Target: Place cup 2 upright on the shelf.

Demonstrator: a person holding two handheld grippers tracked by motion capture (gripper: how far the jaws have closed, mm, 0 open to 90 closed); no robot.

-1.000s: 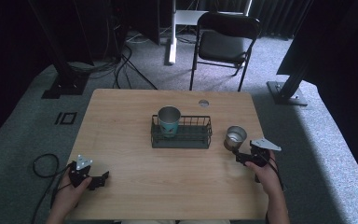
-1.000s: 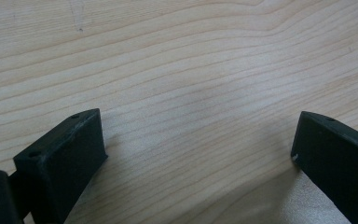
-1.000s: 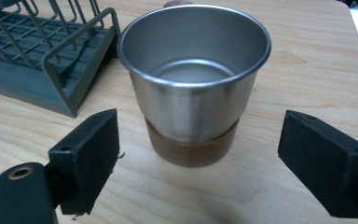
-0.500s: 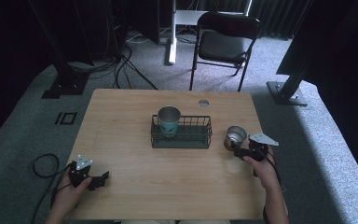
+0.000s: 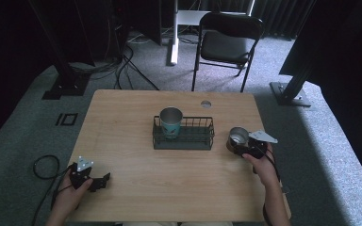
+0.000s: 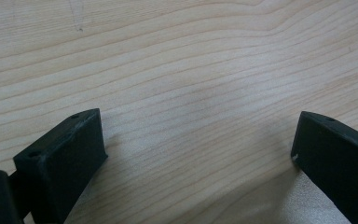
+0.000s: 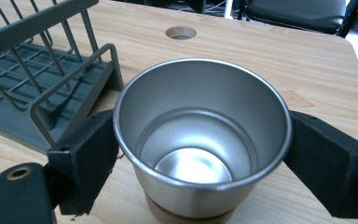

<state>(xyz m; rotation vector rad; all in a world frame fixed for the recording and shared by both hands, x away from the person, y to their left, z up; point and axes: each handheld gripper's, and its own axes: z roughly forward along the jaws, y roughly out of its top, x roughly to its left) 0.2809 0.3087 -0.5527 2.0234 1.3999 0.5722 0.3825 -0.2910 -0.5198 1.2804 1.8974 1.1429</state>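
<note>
A steel cup stands on the wooden table, to the right of a dark wire basket. My right gripper reaches it from the right. In the right gripper view my right gripper has one jaw against each side of the steel cup, shut on it. A second cup, teal with a steel rim, stands upright in the basket's left end. My left gripper rests near the table's front left corner. In the left gripper view my left gripper is open over bare wood.
The wire basket lies close to the left of the held cup. A round cable hole sits near the table's far edge. A folding chair stands beyond the table. Cables trail on the floor at left.
My right gripper has moved left and forward to the steel cup, and its jaws now sit against the cup's sides. The left gripper has stayed in place.
</note>
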